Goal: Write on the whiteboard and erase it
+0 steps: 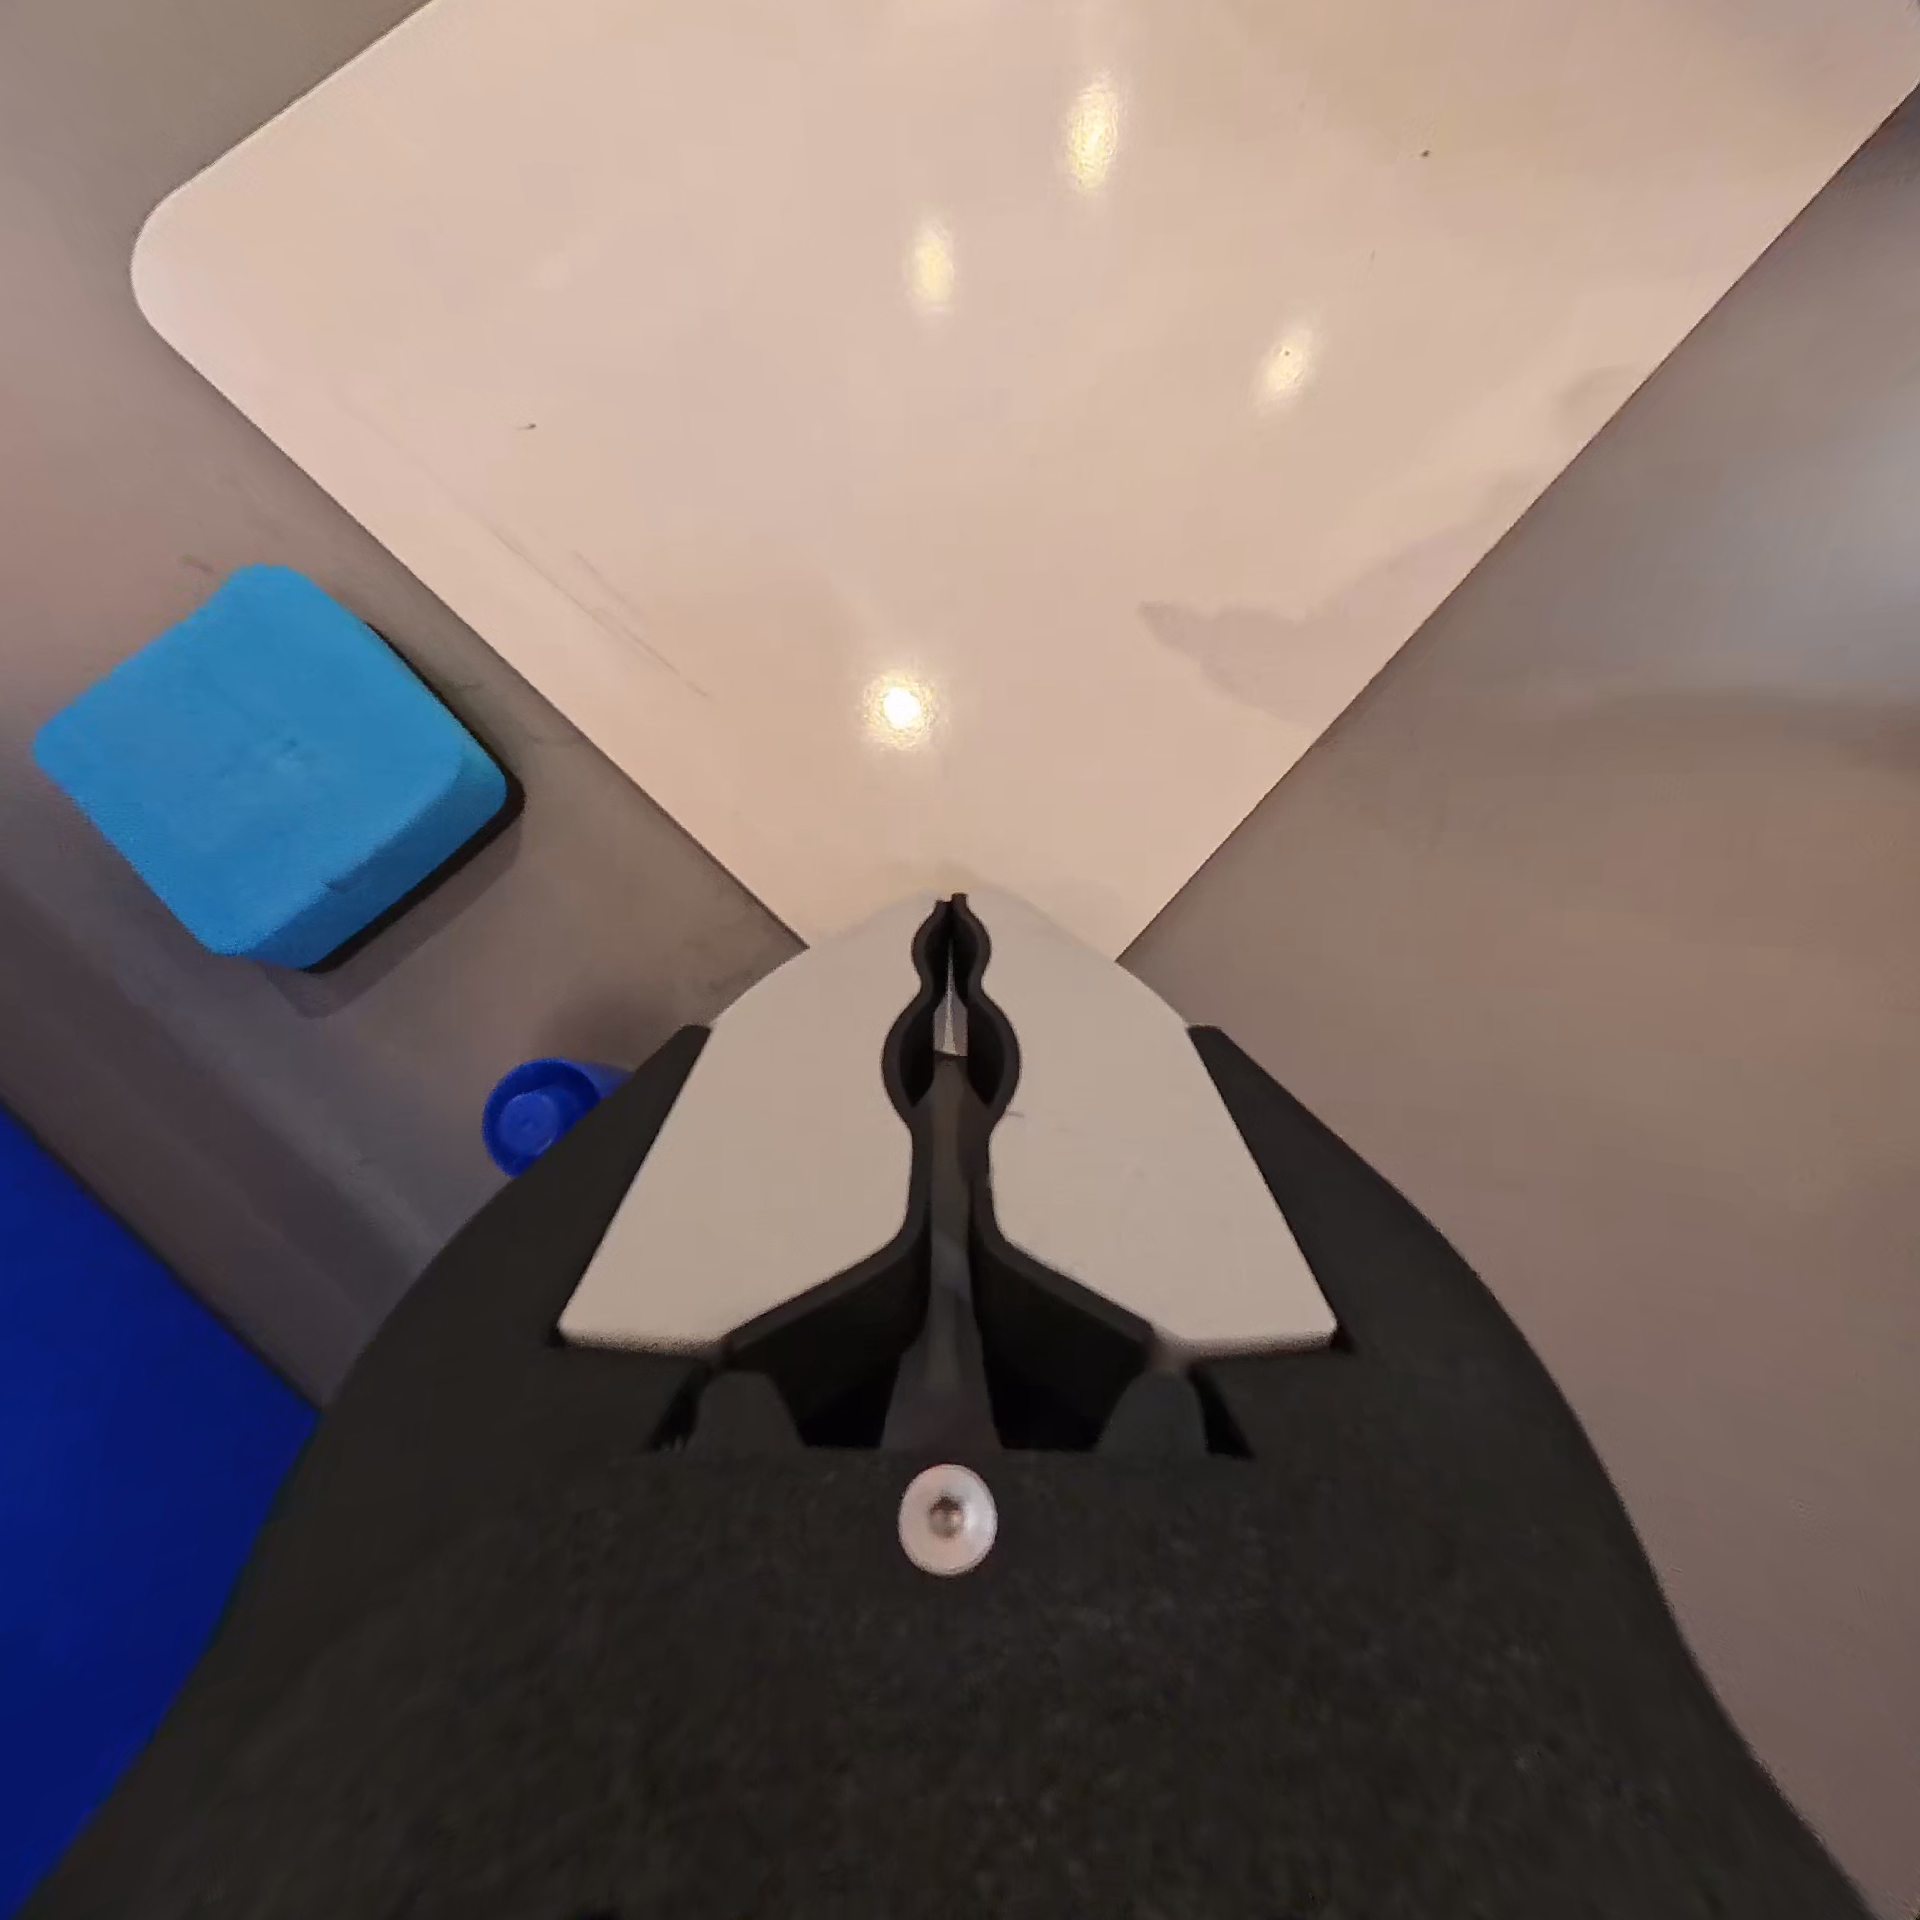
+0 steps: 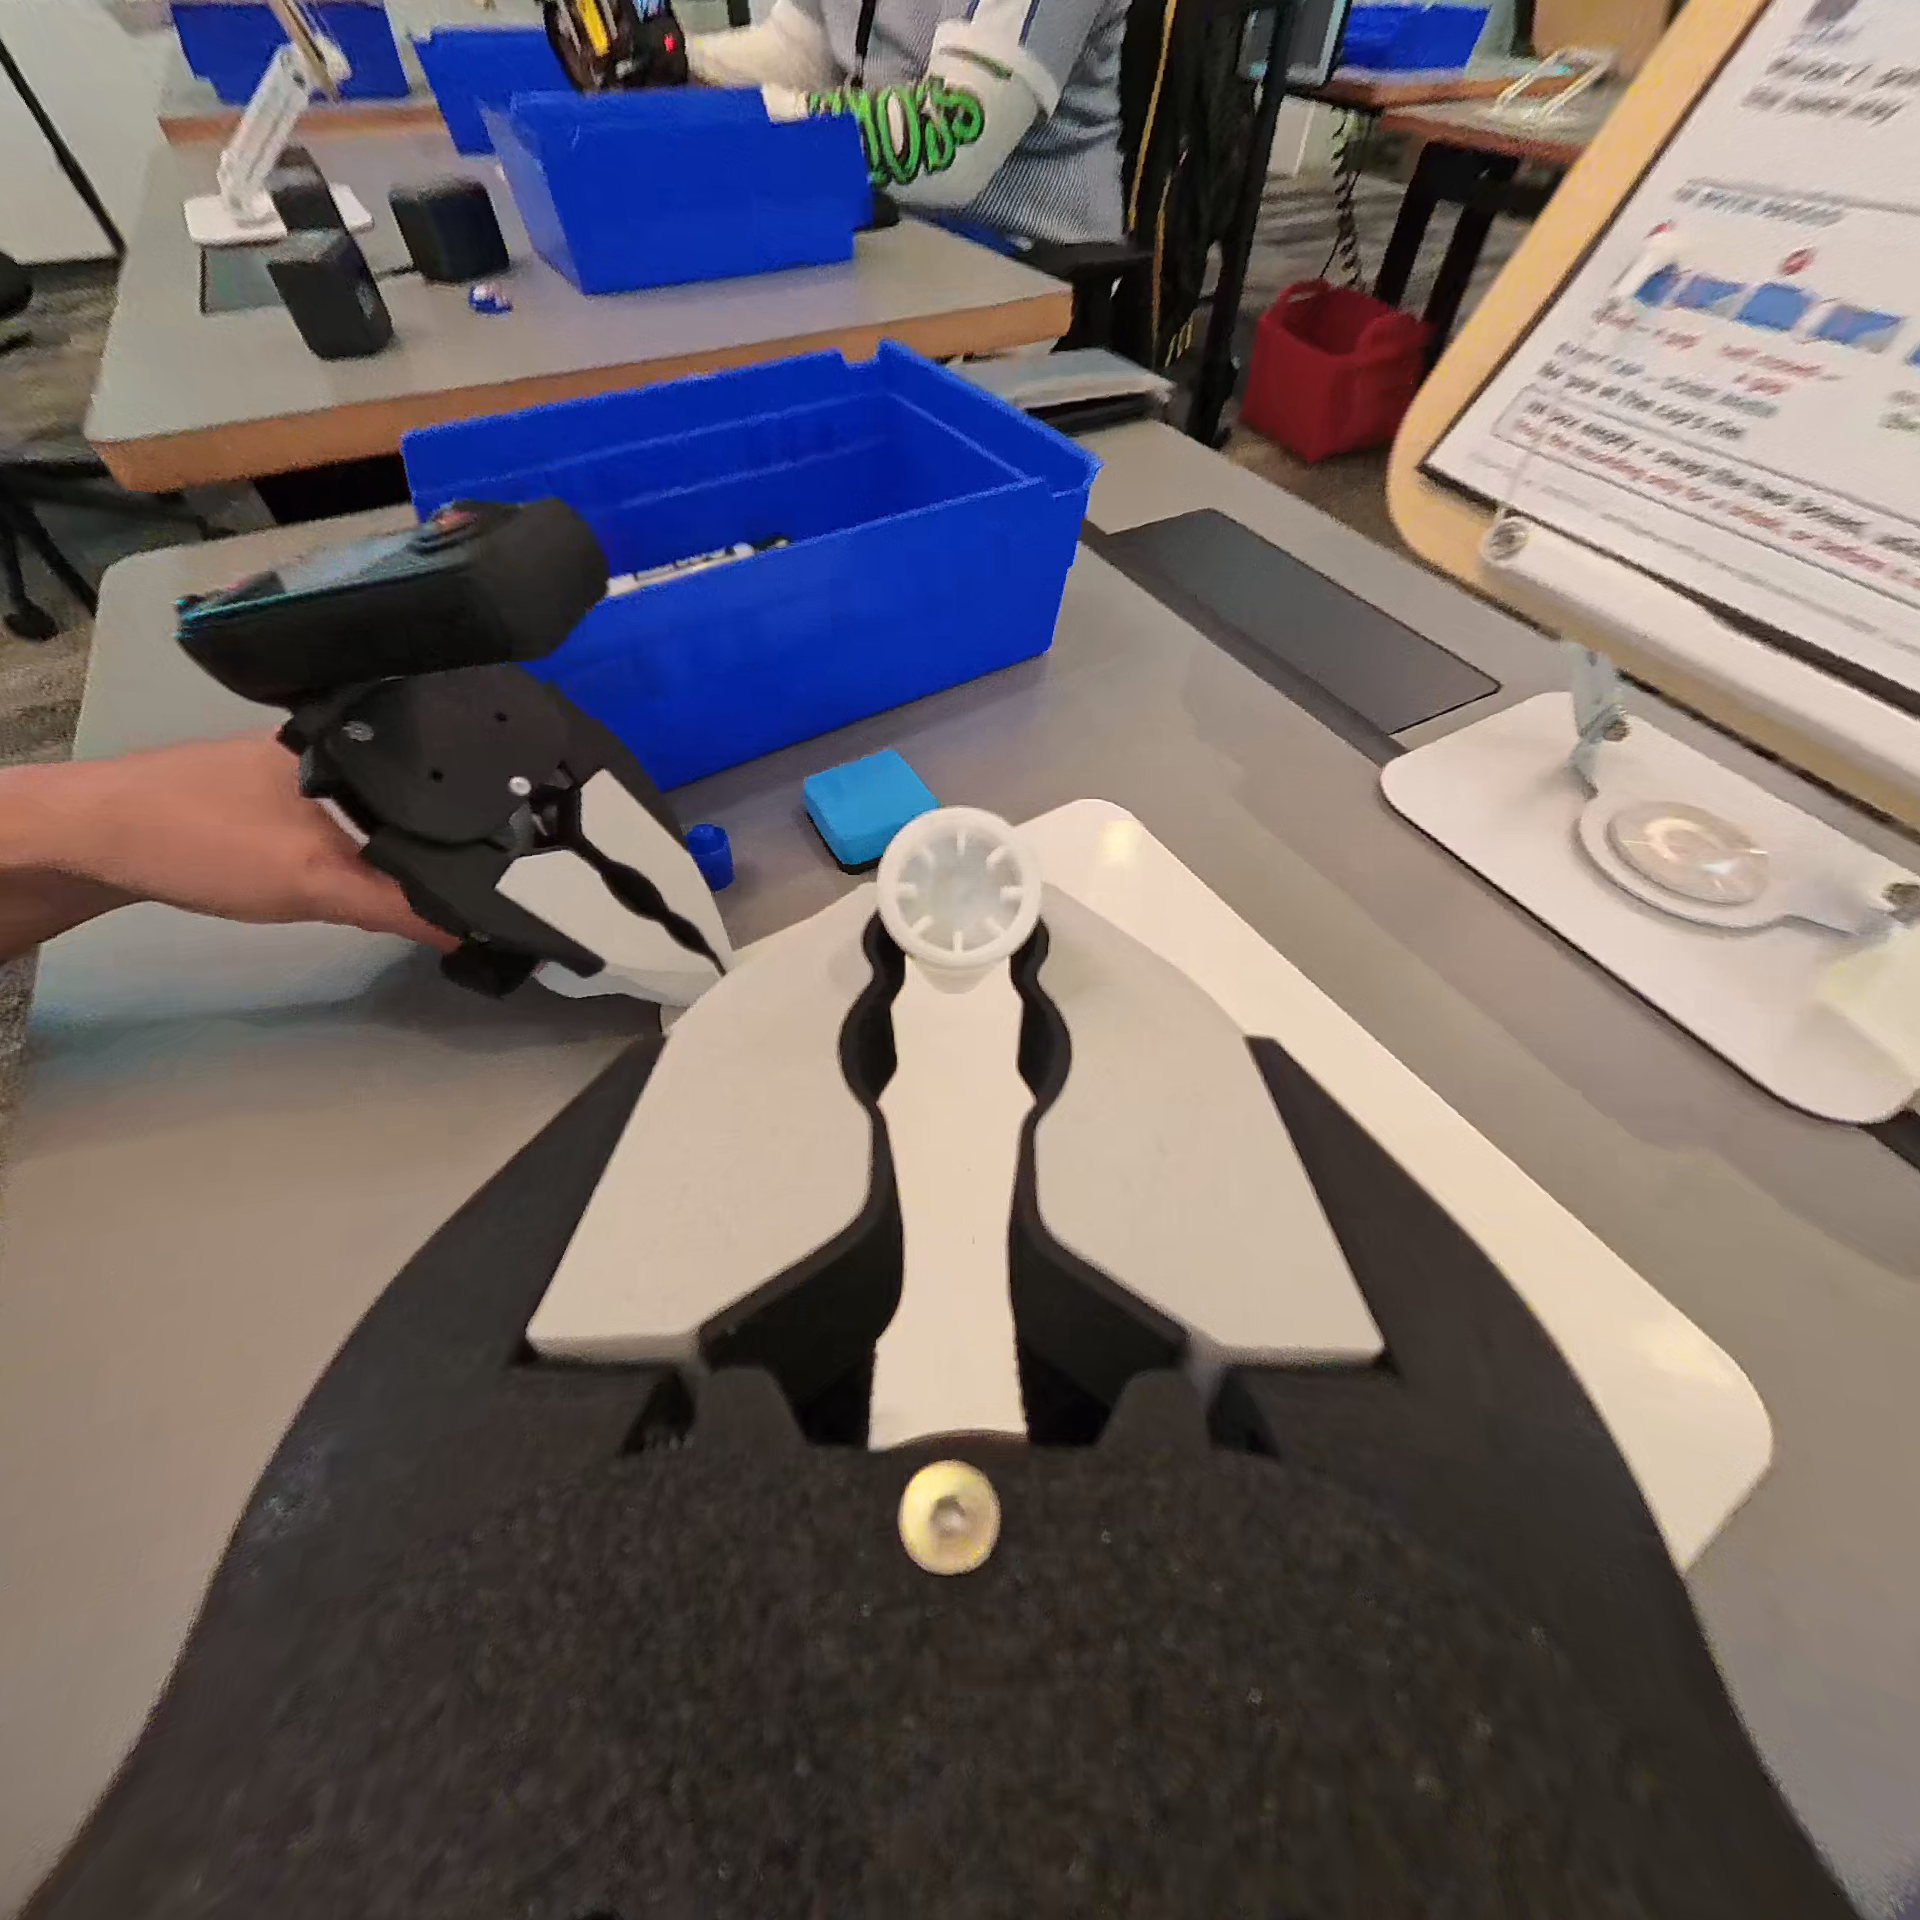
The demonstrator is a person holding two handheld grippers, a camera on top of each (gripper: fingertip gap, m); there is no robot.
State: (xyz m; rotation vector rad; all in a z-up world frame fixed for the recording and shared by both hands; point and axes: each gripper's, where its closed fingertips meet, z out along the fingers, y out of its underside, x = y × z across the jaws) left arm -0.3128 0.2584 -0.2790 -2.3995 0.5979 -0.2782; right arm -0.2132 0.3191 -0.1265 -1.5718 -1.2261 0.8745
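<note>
The white whiteboard [image 1: 935,364] lies flat on the grey table, blank except for faint smudges. My left gripper [image 1: 954,902] is shut, its tips down at the board's near corner; the corner itself is hidden under the fingers. The right wrist view shows it [image 2: 717,961] tilted down at that corner, held by a hand. My right gripper [image 2: 954,971] is shut on a white marker [image 2: 956,883], whose ribbed round end faces the camera above the whiteboard [image 2: 1299,1091]. Its tip is hidden. A blue marker cap [image 2: 712,854] and a blue eraser [image 2: 868,805] lie beside the board.
The eraser [image 1: 270,764] and cap [image 1: 540,1117] lie left of the board. A blue bin [image 2: 831,540] with markers stands behind them. A tilted instruction board on a white stand [image 2: 1662,883] is at the right. A person sits at the far table.
</note>
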